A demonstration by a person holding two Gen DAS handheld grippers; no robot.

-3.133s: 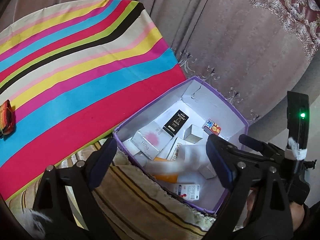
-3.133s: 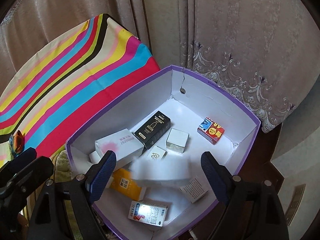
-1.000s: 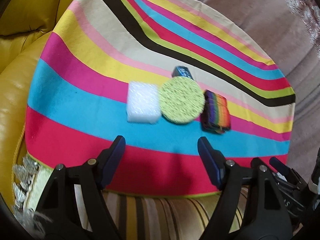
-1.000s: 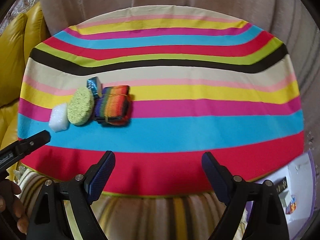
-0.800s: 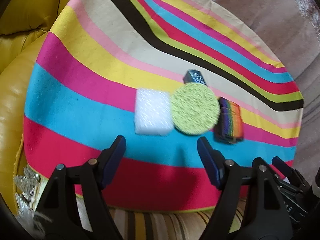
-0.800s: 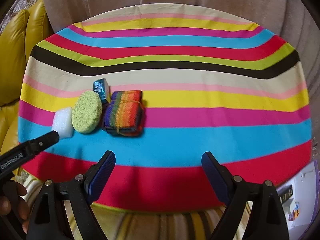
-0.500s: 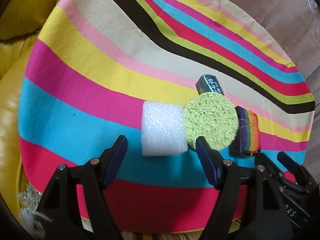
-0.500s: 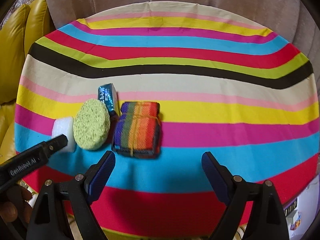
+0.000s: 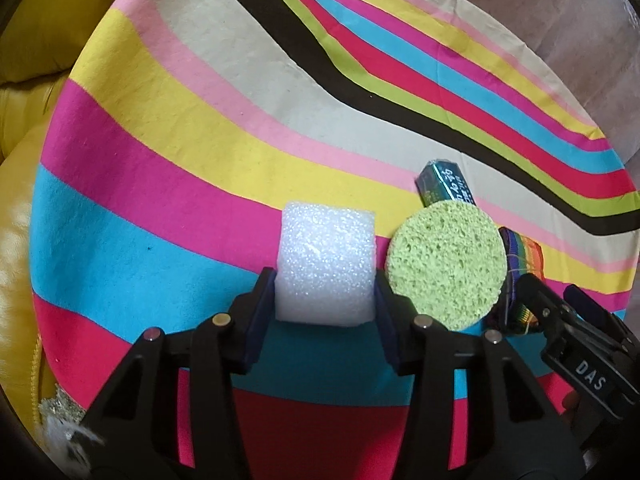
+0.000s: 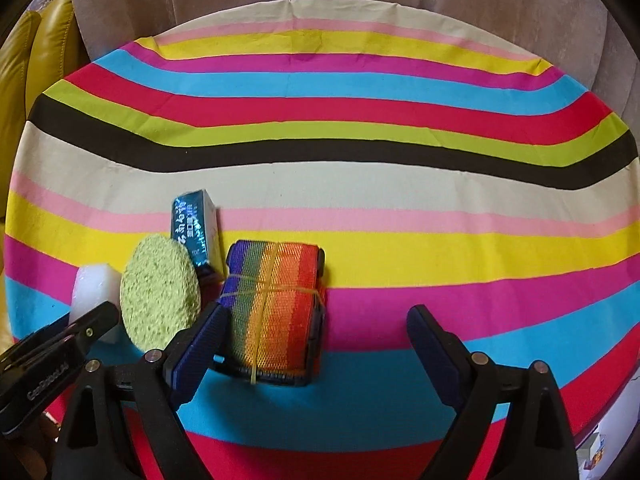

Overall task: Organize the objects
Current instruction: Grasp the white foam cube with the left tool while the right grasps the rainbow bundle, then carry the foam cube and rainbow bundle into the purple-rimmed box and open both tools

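A: Left tongs closing on the white foam block — pads look pressed to both its sides, block sitting on the striped tabletop. Green round sponge touches the block's right edge.

B: Right tongs?

A: Spread wide and opening further, nothing gripped. The rainbow-striped bundle, bound with a yellow rubber band, lies between the jaws, hard against the left pad and well clear of the right one. A small blue box lies just behind the sponge and bundle.

B: Risks?

A: Foam is soft — I'd guess it squashes, then slips or twists out if lifted on a shallow grip. The sponge leaning on it may get dragged along. On the right, an off-centre close would likely shove the bundle sideways rather than clamp it, and it could knock the blue box. The two tools also work close together; they could bump each other.
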